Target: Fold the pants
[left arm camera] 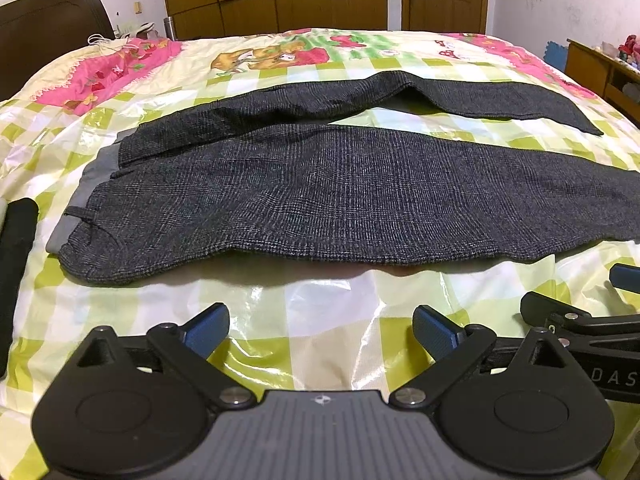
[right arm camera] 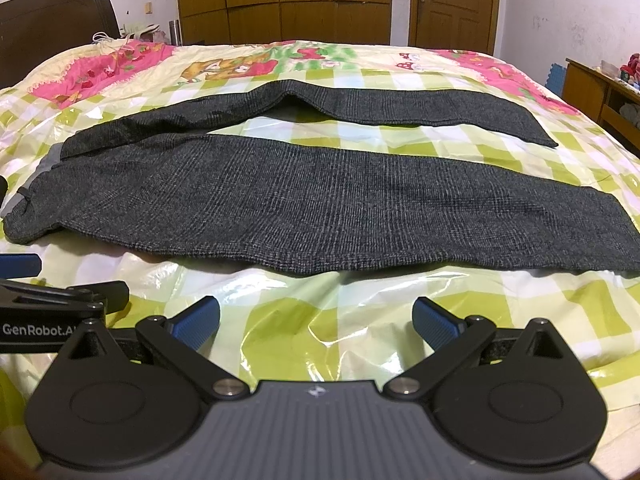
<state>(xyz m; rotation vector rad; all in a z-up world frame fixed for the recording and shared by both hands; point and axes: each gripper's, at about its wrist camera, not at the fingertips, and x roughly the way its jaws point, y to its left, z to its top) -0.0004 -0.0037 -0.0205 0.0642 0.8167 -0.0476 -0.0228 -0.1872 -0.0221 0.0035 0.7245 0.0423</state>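
One pants (left arm camera: 340, 200) spread flat, two legs apart — two grippers, jaws wide

We see a bed (left arm camera: 320, 308) with a dark wooden headboard (left arm camera: 52, 28) at its left end; it is covered by a glossy sheet (right arm camera: 360, 320) checked in green and white, with pink cartoon prints along the far side; on it the dark grey pants (left arm camera: 340, 204) lie flat, legs spread apart toward the right; a black folded cloth (left arm camera: 16, 256) lies near the waistband, at the left edge.
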